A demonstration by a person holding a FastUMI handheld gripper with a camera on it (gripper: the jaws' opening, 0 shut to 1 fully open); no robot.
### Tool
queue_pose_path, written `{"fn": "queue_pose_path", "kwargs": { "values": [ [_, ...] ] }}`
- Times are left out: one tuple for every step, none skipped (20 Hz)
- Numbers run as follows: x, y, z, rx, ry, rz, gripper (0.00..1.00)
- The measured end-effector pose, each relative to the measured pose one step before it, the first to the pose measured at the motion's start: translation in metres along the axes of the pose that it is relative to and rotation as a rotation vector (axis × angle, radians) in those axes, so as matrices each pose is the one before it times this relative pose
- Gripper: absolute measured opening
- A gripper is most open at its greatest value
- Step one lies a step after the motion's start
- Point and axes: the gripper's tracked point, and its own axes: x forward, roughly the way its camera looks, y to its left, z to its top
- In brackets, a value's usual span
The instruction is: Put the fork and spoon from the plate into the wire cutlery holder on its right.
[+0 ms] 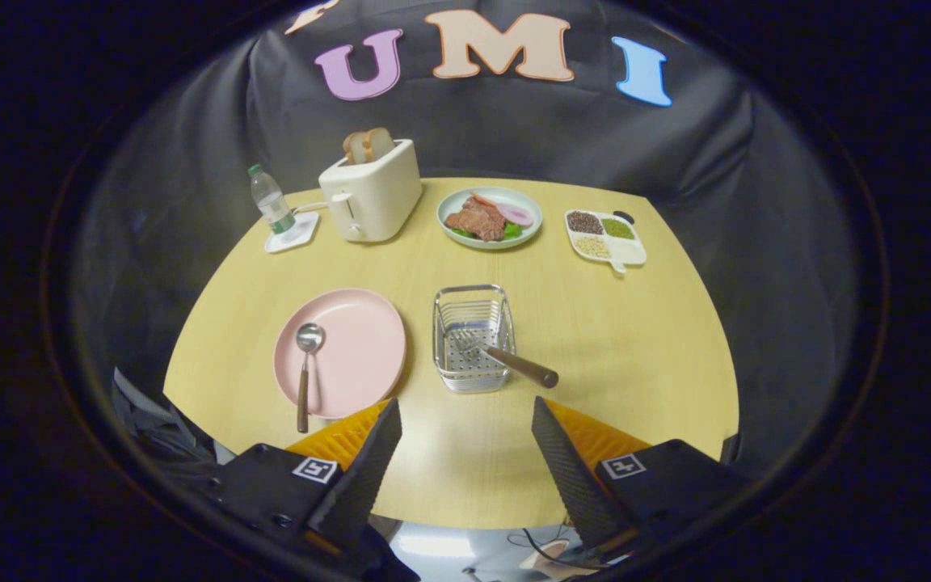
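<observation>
Gripper [465, 440] hangs above the near edge of the round wooden table [635, 356], fingers spread wide apart, nothing between them — bare tabletop shows in the gap.

Wire cutlery holder [472, 335] sits just ahead of the fingers, roughly on the line between them, slightly toward the right finger's side. The fork [506, 356] is already in it: tines down on the perforated base, brown handle leaning out over the holder's near right corner, its end pointing toward the right fingertip [550, 436] but clear of it.

Pink plate [342, 352] lies to the left of the holder, near it but apart. Its near rim is just beyond the left fingertip [385, 428]. The spoon [305, 372] rests on the plate's left part — bowl up toward the far side, brown handle running toward the gripper and poking past the plate's near rim onto the table. It lies ahead and to the left of the left finger, not touched.

Farther back, well beyond the holder: a white toaster [372, 198] with bread slices standing in it, a water bottle [270, 202] on a white coaster to its left, a pale green plate of food [490, 217], and a white divided tray [604, 236] with grains or beans to the right.
</observation>
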Motion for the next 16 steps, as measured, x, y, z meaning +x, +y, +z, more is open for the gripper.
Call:
{"fn": "queue_pose_path", "kwargs": {
  "values": [
    [-0.00296,0.00517,-0.00057,0.0101,-0.02425,0.00488,1.0],
    [-0.0027,0.00649,-0.00026,0.00738,-0.02545,0.00536,1.0],
    [-0.00359,0.00667,0.00161,0.0013,-0.02948,0.00217,1.0],
    [-0.00352,0.00513,0.00146,-0.00488,-0.0324,-0.00308,1.0],
    [-0.00324,0.00636,0.00278,-0.00706,-0.03571,-0.00378,1.0],
    [-0.00268,0.00748,0.00216,-0.00445,-0.03521,-0.00056,1.0],
    [-0.00192,0.00996,0.00083,-0.00092,-0.03196,0.0067,1.0],
    [-0.00085,0.00992,0.00043,0.00163,-0.03208,0.00775,1.0],
    [0.00115,0.00933,-0.00133,-0.0001,-0.02646,0.0092,1.0],
    [0.00046,0.00861,-0.003,0.00327,-0.02048,0.00722,1.0],
    [0.00056,0.00987,-0.00427,0.00935,-0.01999,0.01013,1.0],
    [0.00161,0.0096,-0.0055,0.01404,-0.0112,0.01403,1.0],
    [0.00153,0.00874,-0.00839,0.01378,-0.00546,0.01175,1.0],
    [0.00283,0.00638,-0.00836,0.01461,-0.00046,0.00526,1.0],
    [0.00305,0.00766,-0.00833,0.01683,0.00157,0.01138,1.0],
    [0.00449,0.00775,-0.00733,0.01439,0.00168,0.01215,1.0]
  ]
}}
